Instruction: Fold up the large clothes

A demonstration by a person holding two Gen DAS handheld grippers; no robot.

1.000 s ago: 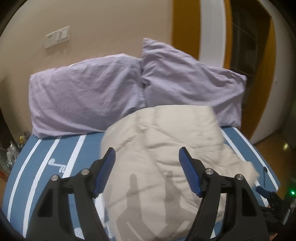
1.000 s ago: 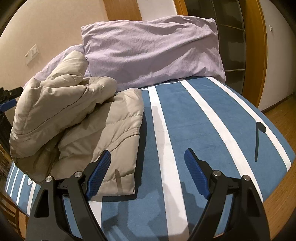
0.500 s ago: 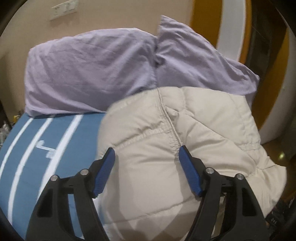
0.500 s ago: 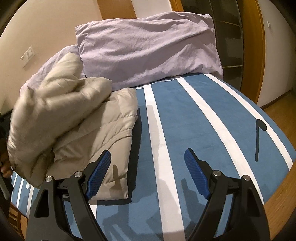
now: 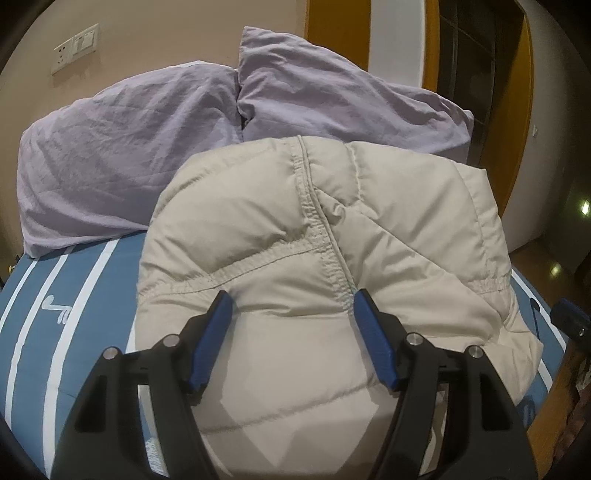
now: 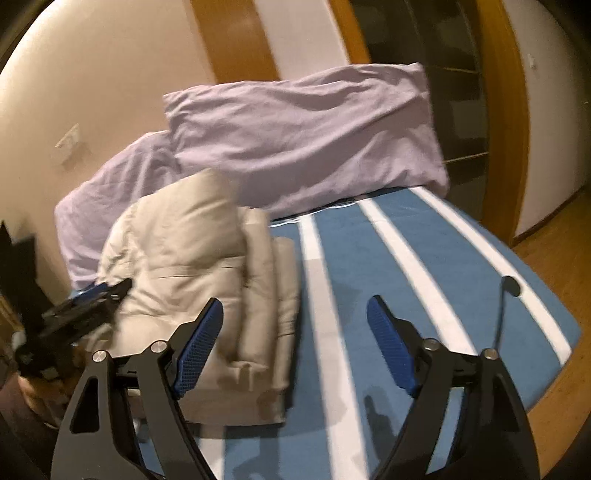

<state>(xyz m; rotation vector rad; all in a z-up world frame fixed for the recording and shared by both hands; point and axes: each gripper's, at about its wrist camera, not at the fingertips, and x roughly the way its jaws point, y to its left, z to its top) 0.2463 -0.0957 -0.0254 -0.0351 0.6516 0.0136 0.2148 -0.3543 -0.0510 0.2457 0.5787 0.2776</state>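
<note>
Setting: bedroom in a home.
- Bed with a blue cover striped white, filling the middle of both views.
- Two lilac pillows, propped side by side at the head against the wall.
- Beige painted wall carrying a switch and socket plate.
- Orange-brown wooden door frame around dark glazed panels.
- Wooden floor beside the bed.

Left wrist view: close over jacket, facing pillows at 12 o'clock. Right wrist view: farther back, jacket at 9 o'clock; both share pillows.
</note>
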